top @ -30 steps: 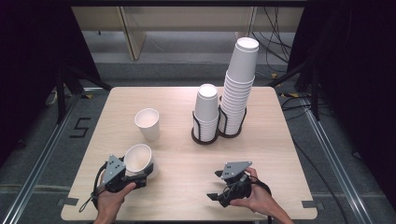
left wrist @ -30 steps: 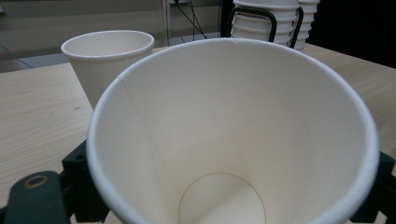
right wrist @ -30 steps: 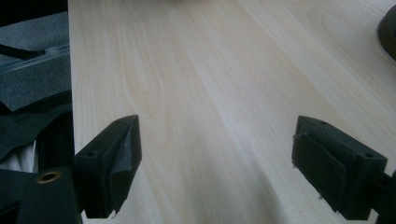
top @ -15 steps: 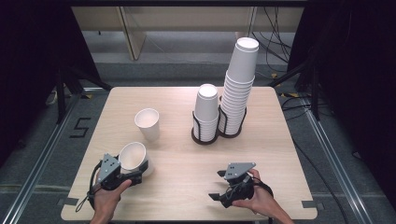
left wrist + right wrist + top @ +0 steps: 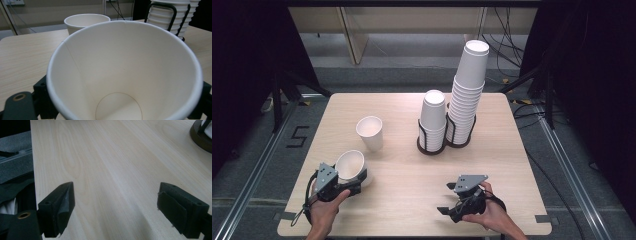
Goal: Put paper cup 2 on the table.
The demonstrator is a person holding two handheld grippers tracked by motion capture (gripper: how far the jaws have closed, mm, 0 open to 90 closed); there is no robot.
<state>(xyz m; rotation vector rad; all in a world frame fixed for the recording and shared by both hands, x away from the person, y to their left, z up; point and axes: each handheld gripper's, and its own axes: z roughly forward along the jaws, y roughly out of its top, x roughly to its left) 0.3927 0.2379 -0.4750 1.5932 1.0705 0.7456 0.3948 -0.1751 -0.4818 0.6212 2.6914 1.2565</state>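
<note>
Holding one paper cup (image 5: 351, 167) clamped in my left gripper (image 5: 343, 186), drawn nearer the table's (image 5: 412, 210) front edge than a second ago; likely headed for placement. Right gripper (image 5: 452, 210): jaws apart, empty, resting low. Second cup (image 5: 370, 132) stands beyond.

Overhead light fell evenly on the tabletop (image 5: 402, 107); the surroundings were near black at both sides. Shadows were short and soft, the clearest under the cup holder (image 5: 432, 145) near the far edge. The high view was slightly soft and low in detail. In the left gripper view the held cup (image 5: 125, 72) was sharp and bright inside, without hard glare, and the background behind it was mildly blurred. In the right gripper view a pale sheen ran across the wood grain, and the near jaws looked soft and dark.
</note>
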